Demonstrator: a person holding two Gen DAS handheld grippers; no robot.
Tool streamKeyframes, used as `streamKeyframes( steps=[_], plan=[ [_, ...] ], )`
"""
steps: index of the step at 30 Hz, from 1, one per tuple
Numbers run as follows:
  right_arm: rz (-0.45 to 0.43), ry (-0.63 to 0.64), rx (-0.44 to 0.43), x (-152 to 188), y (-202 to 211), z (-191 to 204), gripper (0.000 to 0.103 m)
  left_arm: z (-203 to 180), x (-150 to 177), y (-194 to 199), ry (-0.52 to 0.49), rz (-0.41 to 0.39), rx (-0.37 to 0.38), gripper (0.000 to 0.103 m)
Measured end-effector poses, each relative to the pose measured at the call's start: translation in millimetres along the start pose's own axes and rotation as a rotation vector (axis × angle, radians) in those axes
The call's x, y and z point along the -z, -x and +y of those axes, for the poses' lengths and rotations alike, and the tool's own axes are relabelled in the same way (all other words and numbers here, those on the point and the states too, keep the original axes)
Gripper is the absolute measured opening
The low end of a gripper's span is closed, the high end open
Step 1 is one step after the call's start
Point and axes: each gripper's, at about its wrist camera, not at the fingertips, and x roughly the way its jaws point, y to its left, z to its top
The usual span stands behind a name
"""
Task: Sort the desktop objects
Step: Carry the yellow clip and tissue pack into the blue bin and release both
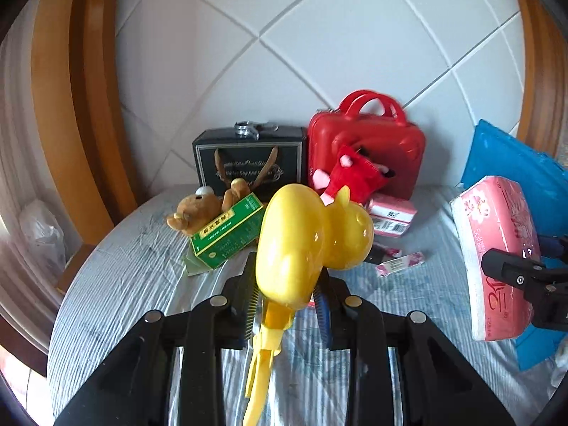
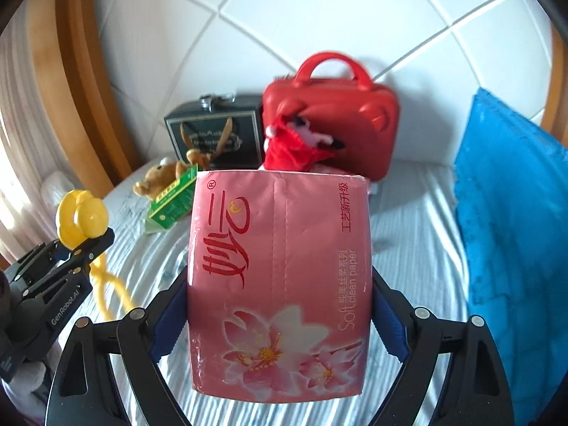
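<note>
Left gripper (image 1: 285,301) clamped on a glossy yellow plastic toy (image 1: 305,245), rounded animal-ish shape w/ a yellow strap dangling below; toy is up off the bed and its lower part runs out past the frame bottom. It blocks part of the green carton (image 1: 227,230) and the red plush (image 1: 351,177) behind. Right gripper (image 2: 280,305) jaws wide, gripping a soft pink tissue pack (image 2: 280,284), crinkly film, flower print; pack fills the right wrist view and hides the stuff behind it. Pack also lifted above the striped ribbed bedsheet (image 1: 124,284). Brown teddy (image 1: 202,209) lies half under the green carton. Black gift box (image 1: 248,159) w/ gold print too blurry to read, metal clasp on top. Red hard-shell case (image 1: 369,142) w/ two loop handles leans against the white padded headboard (image 1: 248,53). Blue crinkled bag (image 2: 514,213) cut off at right edge. Small pink packets (image 1: 392,216) near the case, labels unreadable.
</note>
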Motion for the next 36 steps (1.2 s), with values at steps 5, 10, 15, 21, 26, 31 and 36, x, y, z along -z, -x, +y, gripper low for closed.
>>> streamKeyframes(
  steps=[5,10,15,21,26,31,36],
  plan=[
    [-0.071,-0.020,0.019,8,44,-18,0.090,-25,-7,41,-0.025,-0.061,0.034,0.028],
    [-0.149,-0.042,0.039,15,89,-46,0.090,-63,-15,74,-0.049,-0.117,0.077,0.028],
    [-0.227,-0.057,0.072,18,134,-80,0.091,-114,-27,101,-0.084,-0.172,0.128,0.028],
    [-0.321,-0.086,0.110,21,192,-138,0.091,-188,-52,136,-0.128,-0.264,0.181,0.028],
    [-0.407,-0.106,0.172,18,243,-197,0.091,-263,-86,171,-0.152,-0.364,0.253,0.028],
    [-0.447,-0.165,0.266,24,280,-273,0.091,-347,-114,207,-0.187,-0.450,0.359,0.028],
    [-0.402,-0.212,0.346,30,287,-343,0.091,-429,-131,212,-0.214,-0.429,0.455,0.028]
  ],
)
